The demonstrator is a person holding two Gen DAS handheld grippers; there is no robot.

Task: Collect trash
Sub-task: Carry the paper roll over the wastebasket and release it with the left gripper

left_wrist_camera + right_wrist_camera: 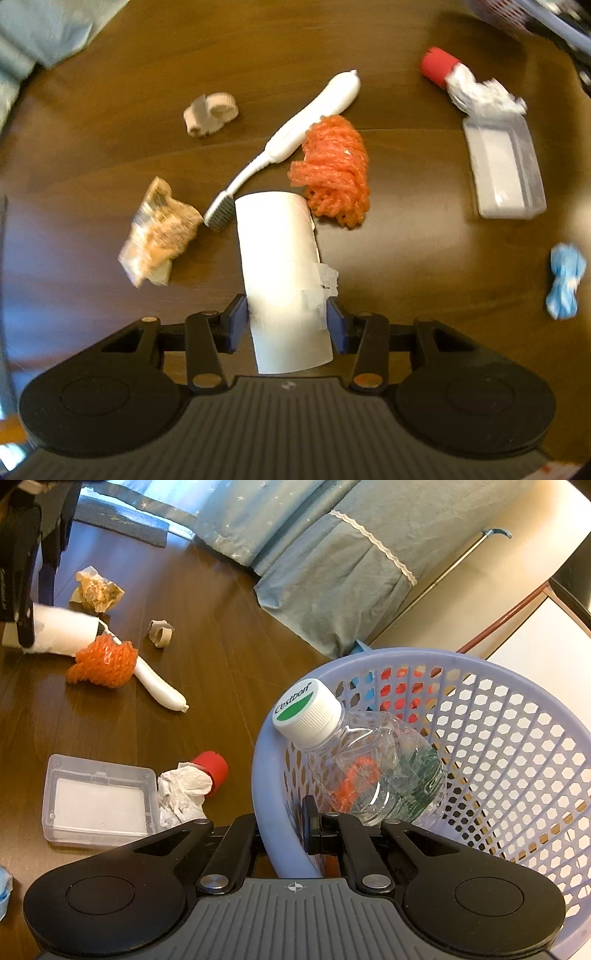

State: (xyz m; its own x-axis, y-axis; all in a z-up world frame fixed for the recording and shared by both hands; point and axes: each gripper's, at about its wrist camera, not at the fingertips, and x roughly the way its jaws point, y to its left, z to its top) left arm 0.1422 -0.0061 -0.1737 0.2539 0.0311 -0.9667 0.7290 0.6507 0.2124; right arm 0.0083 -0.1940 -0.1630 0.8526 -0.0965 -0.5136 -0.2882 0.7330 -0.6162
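Note:
My left gripper is shut on a white paper roll tube, held just above the brown floor; the right wrist view shows that tube in the left gripper at the far left. My right gripper is shut on the rim of a lilac plastic basket. Inside the basket lies a clear plastic bottle with a white cap, over something orange. Loose trash on the floor: an orange mesh net, a crumpled wrapper, a white toothbrush, a tape scrap.
A clear plastic box lies at the right beside crumpled white paper and a red cap. A blue crumpled piece sits at the far right. Light blue bedding hangs down to the floor behind the basket.

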